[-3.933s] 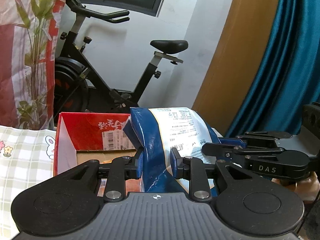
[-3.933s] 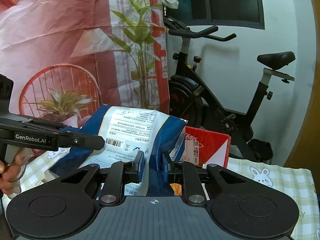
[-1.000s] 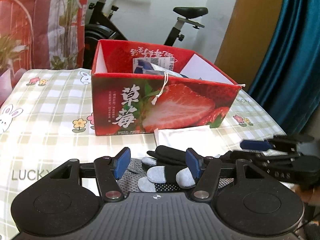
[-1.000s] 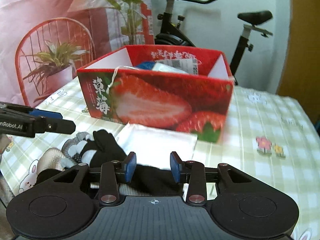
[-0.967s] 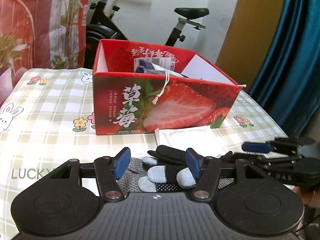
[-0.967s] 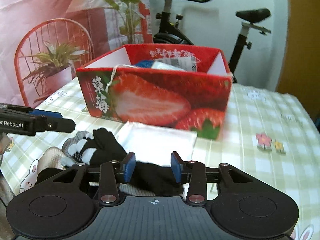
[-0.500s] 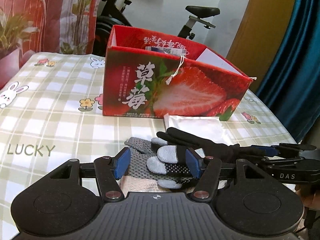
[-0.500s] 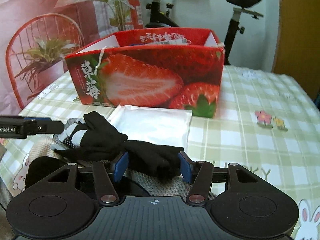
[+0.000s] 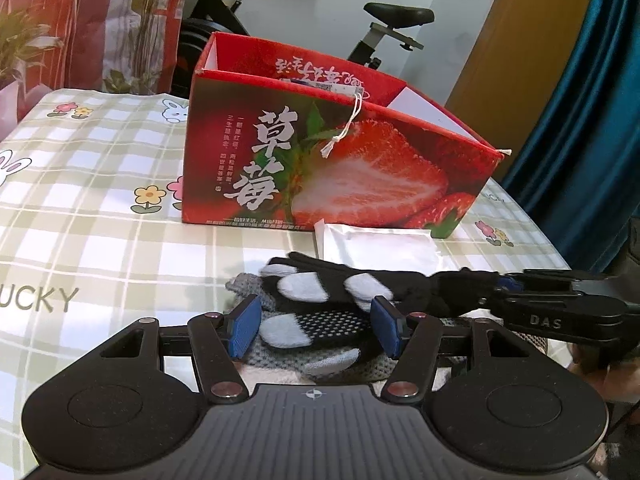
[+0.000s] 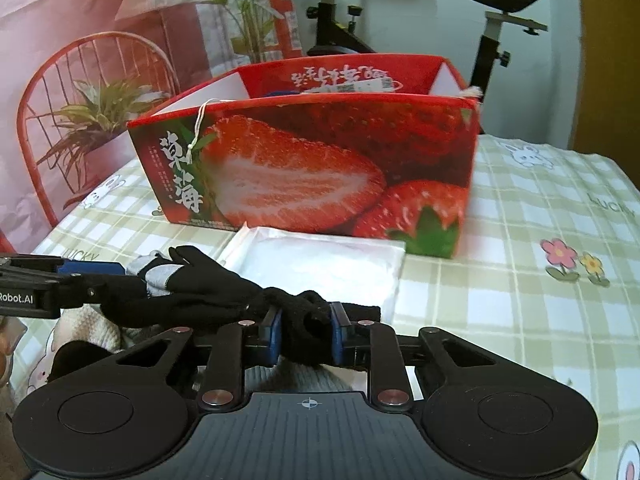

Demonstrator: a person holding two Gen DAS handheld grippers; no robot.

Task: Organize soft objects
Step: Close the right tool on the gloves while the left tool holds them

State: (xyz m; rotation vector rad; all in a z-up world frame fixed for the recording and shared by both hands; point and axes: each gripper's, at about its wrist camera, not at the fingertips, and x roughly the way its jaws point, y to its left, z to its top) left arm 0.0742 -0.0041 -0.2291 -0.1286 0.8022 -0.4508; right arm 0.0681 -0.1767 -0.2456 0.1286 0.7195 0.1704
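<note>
A black glove (image 9: 360, 284) with grey fingertip patches lies on a grey knit item (image 9: 344, 364) on the checked tablecloth. My left gripper (image 9: 316, 326) is open, with its jaws on either side of the glove's fingers. My right gripper (image 10: 306, 330) is shut on the black glove's cuff (image 10: 304, 320); it shows at the right of the left wrist view (image 9: 500, 284). A red strawberry box (image 9: 336, 160) stands behind the gloves, also in the right wrist view (image 10: 312, 168), with a blue-and-white bag inside. A white padded pouch (image 10: 320, 268) lies in front of the box.
An exercise bike (image 9: 384, 24) stands beyond the table. A red wire chair with a plant (image 10: 92, 100) is at the left in the right wrist view. A blue curtain (image 9: 580, 100) hangs at the right. The tablecloth (image 10: 540, 300) extends to the right.
The blue-and-white bag went from both grippers into the box. Both grippers dropped to the gloves. My right gripper closed on the black glove's cuff in the last half second.
</note>
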